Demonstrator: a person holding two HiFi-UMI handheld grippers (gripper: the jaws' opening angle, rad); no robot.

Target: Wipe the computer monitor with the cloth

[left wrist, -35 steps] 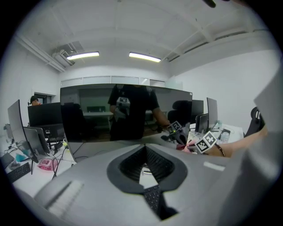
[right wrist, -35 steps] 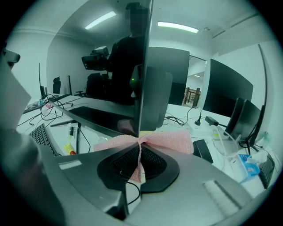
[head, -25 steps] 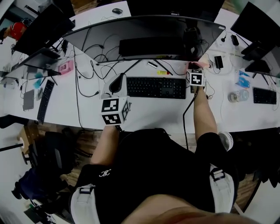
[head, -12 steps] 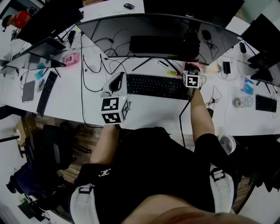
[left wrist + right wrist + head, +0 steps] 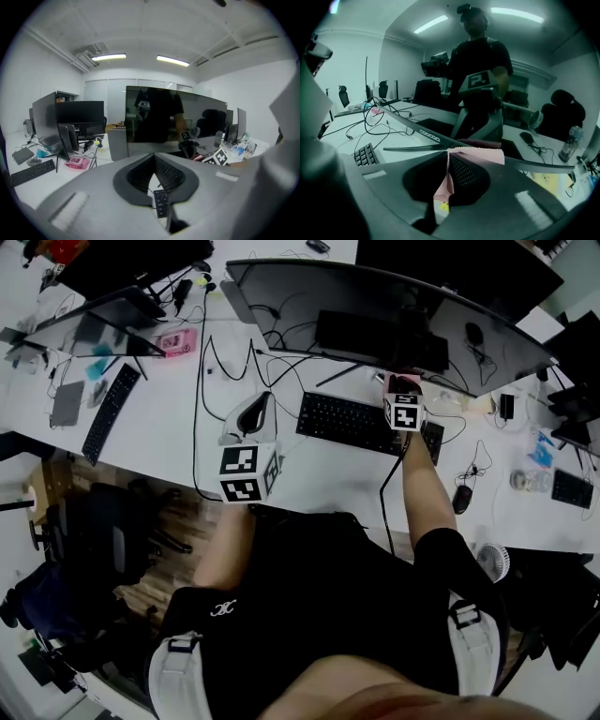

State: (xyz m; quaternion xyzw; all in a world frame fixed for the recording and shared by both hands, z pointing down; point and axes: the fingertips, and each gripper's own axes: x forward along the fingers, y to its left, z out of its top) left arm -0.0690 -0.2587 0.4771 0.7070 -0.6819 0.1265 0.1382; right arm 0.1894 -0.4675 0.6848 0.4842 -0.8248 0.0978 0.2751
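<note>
Nearest the person, over the front part of the white worktop (image 5: pixel 319 486), the left tongs (image 5: pixel 153 156) hover with their tips pressed together and nothing between them, pointing toward the screen; just beyond them lies a black keyboard (image 5: pixel 361 423), and off to its right, near the worktop's front edge, a dark mouse (image 5: pixel 458 499) on its cable; past the keyboard the right arm reaches forward, and the right tongs (image 5: pixel 447 155) pinch a pink cloth (image 5: pixel 477 155), a fold of it running down between the closed tips; the cloth lies against the bottom edge of the wide curved monitor (image 5: pixel 375 306), about midway along it, where its darker reflection meets it in the glass; the dark screen mirrors the person and a marker cube; farther off on the left stand other monitors, a second keyboard (image 5: pixel 111 411) and a small pink object (image 5: pixel 175 340) among loose cables.
</note>
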